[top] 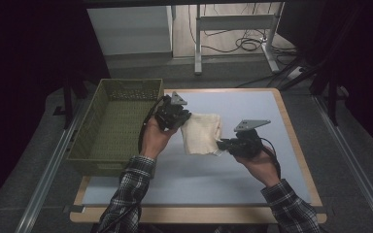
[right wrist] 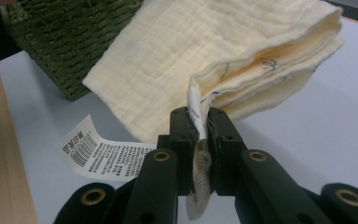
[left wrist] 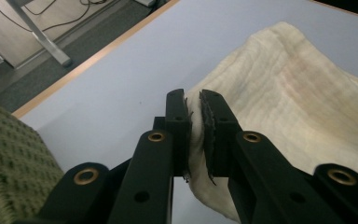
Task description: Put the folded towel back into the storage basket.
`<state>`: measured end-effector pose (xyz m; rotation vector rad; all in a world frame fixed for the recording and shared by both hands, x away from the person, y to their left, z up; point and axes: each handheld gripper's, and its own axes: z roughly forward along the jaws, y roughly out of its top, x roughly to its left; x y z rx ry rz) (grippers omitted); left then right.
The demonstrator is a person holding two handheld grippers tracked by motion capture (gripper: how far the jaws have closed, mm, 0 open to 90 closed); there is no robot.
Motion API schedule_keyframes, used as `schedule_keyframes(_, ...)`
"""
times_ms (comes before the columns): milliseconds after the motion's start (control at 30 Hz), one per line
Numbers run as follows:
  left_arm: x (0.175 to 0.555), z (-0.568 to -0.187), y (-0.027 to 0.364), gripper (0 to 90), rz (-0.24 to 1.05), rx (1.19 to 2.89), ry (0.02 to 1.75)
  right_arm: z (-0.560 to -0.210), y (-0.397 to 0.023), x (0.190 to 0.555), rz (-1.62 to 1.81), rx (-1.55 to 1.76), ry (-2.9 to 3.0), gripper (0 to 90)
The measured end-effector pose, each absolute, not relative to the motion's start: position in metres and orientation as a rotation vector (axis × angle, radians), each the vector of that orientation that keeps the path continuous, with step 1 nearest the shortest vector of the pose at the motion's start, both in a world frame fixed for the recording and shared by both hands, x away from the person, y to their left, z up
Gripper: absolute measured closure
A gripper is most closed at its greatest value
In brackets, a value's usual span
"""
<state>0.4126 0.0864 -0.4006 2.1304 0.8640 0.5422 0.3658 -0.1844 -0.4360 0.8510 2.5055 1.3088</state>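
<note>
Here, the pale blue, wood-edged table point(top: 252, 104) carries a green woven plastic basket point(top: 108, 127) at its left side. Just right of the basket, a folded cream muslin cloth point(top: 201, 132) hangs between both claws, apparently lifted clear. The left claw point(top: 178, 118) is pinched shut on one corner, the right claw point(top: 222, 143) on another beside its white printed label point(right wrist: 103, 152). Keep both grips tight and level, carrying it over the basket rim.
</note>
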Motion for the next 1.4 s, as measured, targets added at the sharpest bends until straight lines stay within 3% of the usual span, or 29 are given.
schedule_keyframes(1400, 0.400, -0.352, 0.212, 82.1, 0.759, 2.052, 1.049, -0.400, -0.041, 0.390, 1.408, 0.685, 2.553, 81.0)
